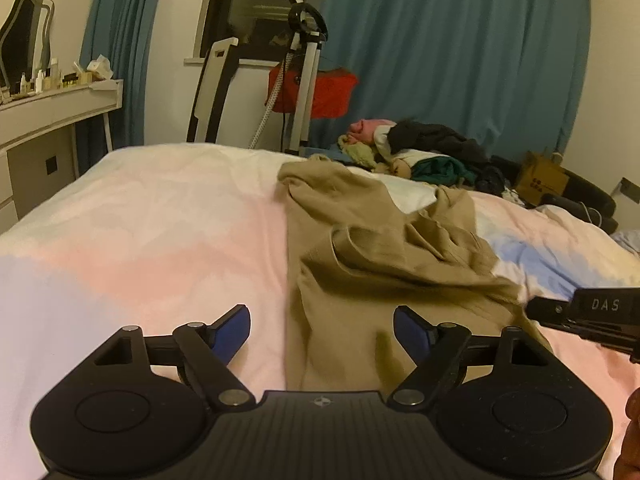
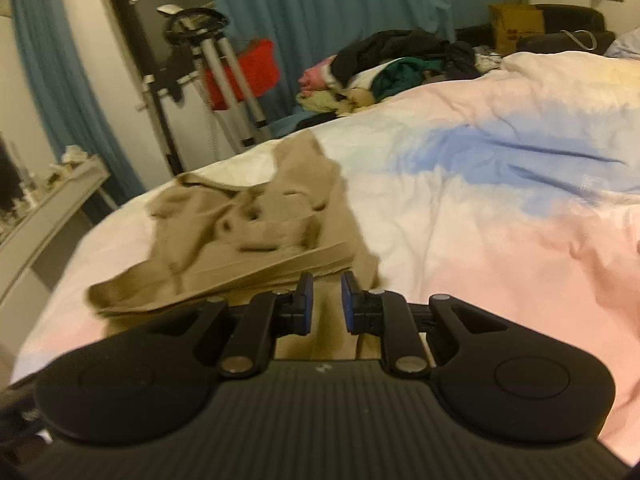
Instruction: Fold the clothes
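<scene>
A tan garment [image 1: 360, 280] lies crumpled across the pastel duvet [image 1: 160, 240], one part running flat toward me. My left gripper [image 1: 322, 330] hovers open over its near end; the blue pads [image 1: 236, 326] stand wide apart with nothing between them. In the left wrist view my right gripper [image 1: 532, 306] comes in from the right edge, and a raised fold of the cloth runs to its tip. In the right wrist view the right gripper [image 2: 327, 300] stands nearly closed, with the tan garment [image 2: 240, 232] filling the narrow gap and its ribbed hem [image 2: 240, 280] lifted off the bed.
A pile of mixed clothes [image 1: 420, 148] sits at the bed's far side. A garment steamer stand [image 1: 304, 80] with a red item [image 1: 332, 92] stands by teal curtains [image 1: 460, 60]. A white dressing table [image 1: 60, 108] with bottles is at the left, and a cardboard box [image 1: 540, 180] at the far right.
</scene>
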`<action>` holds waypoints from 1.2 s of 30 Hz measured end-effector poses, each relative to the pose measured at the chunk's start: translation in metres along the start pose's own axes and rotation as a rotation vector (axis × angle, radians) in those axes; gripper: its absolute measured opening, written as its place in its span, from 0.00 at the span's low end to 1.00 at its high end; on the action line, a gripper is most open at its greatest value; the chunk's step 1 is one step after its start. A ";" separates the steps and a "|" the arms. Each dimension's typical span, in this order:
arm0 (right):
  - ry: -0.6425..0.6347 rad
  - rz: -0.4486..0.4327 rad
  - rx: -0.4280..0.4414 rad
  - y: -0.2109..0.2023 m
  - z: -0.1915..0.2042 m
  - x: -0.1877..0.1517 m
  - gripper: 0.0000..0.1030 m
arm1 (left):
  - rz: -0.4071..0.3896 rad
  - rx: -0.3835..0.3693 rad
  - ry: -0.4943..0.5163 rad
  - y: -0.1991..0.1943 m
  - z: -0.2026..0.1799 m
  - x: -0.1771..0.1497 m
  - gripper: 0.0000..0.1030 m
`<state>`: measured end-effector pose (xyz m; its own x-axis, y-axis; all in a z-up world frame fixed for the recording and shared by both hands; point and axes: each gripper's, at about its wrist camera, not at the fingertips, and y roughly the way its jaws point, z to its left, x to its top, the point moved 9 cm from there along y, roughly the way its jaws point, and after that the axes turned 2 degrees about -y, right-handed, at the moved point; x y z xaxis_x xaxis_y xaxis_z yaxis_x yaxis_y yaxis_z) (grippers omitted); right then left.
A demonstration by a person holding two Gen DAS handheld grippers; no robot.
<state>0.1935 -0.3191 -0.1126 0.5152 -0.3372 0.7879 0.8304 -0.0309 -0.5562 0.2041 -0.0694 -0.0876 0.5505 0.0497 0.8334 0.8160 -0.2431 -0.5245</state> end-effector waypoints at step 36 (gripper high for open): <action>0.672 0.360 0.436 -0.075 0.010 -0.088 0.62 | 0.323 -0.376 -0.959 -0.068 0.032 -0.106 0.40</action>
<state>0.0884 -0.2773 -0.1378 0.6416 -0.7443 0.1852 0.7193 0.5002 -0.4820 0.0957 -0.0273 -0.1458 0.7722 0.6282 0.0953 0.5908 -0.6547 -0.4716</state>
